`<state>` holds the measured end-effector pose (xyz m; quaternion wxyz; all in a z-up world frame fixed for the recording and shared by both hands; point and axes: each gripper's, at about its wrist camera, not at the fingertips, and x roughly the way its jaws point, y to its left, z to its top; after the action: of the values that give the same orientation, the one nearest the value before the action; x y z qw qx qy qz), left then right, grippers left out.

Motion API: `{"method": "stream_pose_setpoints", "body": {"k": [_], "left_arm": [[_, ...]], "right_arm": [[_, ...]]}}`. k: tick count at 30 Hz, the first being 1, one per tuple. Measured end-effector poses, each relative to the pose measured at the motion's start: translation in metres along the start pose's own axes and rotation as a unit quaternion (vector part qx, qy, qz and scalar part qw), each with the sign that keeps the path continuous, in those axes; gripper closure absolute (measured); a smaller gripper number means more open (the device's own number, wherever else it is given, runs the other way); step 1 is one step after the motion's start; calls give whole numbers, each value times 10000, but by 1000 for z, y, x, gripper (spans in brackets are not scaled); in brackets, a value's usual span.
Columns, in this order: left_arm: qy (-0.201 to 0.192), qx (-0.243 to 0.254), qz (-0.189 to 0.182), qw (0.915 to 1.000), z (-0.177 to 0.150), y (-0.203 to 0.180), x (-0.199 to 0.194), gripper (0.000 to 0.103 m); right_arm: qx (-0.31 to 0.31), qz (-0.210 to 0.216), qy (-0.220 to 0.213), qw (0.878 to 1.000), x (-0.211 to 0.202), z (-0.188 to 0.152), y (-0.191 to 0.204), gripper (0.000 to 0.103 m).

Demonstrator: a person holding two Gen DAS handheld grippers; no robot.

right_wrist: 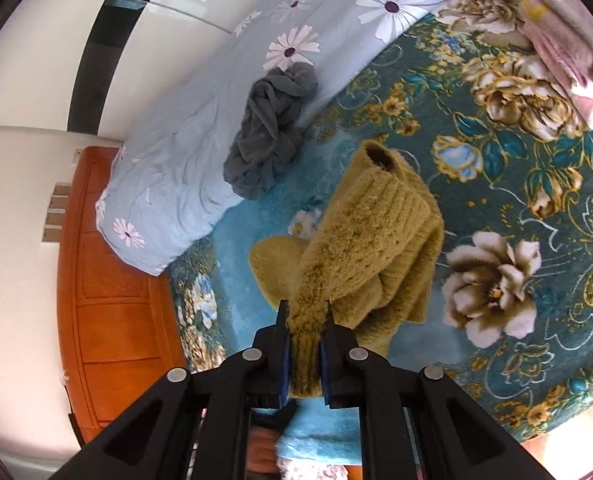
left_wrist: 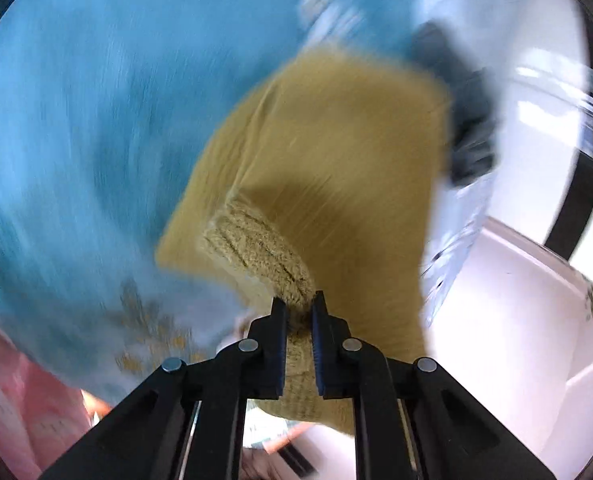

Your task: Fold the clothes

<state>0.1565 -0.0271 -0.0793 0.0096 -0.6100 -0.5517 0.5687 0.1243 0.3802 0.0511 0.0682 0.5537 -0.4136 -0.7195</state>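
Observation:
A mustard-yellow knit sweater [left_wrist: 328,160] hangs above the teal floral bed cover [right_wrist: 496,280]. My left gripper [left_wrist: 298,308] is shut on a ribbed edge of the sweater; this view is motion-blurred. My right gripper [right_wrist: 305,316] is shut on another ribbed edge of the same sweater [right_wrist: 368,248], which droops bunched below it, a sleeve opening showing at its far end.
A crumpled dark grey garment [right_wrist: 270,136] lies beside a light blue daisy-print duvet [right_wrist: 200,152]; it also shows blurred in the left wrist view [left_wrist: 468,120]. Folded pink cloth [right_wrist: 568,40] sits at the far right. An orange wooden bed frame [right_wrist: 112,280] and white wall are at left.

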Motion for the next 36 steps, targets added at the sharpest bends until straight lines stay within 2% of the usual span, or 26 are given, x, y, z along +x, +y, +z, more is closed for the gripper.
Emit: {"method": "stream_pose_setpoints", "body": {"k": [3,5,10,14,17,19,21,24,26,30,34,35,36], "left_arm": [[-539,439,58,9976,8,-3,-44,93],[-700,527,298,9957,10,4,-60,93],[-574,-97,1043,9928,1,59,-58,93],[-424,-276,1512,9872,-9,96,-49,93],[-398,-116,1702,9845,-13,98,-45,93],[-404,-42,1774,9833,-15,97,-43,92],[-409,-33,1843,9820,-17,96,-39,92],[-391,-87,1901,9809,-20,97,-36,92],[-370,-93,1949,9801,-21,98,-34,92],[-317,-125,2010,9790,-25,105,-32,92],[-289,-219,2022,9787,-32,114,-30,92],[-283,-238,2023,9786,-34,116,-29,92],[-282,-259,2014,9788,-36,117,-29,92]], "right_arm": [[250,130,294,9992,13,-12,-28,87],[546,189,571,9967,30,-25,-53,87],[1162,-186,1074,9872,78,-54,-110,86],[1383,-573,1147,9821,88,-65,-144,75],[1479,-657,1010,9816,81,-67,-160,68],[1492,-565,945,9827,80,-65,-162,66],[1485,-439,941,9834,83,-63,-161,60],[1483,-370,1052,9826,101,-59,-160,51],[1621,-431,1058,9801,114,-57,-165,49],[2047,-658,1000,9715,139,-54,-184,49],[2139,-894,1073,9668,156,-53,-188,50],[2185,-930,1085,9653,157,-54,-188,56],[2215,-968,1097,9641,158,-54,-189,72]]}}
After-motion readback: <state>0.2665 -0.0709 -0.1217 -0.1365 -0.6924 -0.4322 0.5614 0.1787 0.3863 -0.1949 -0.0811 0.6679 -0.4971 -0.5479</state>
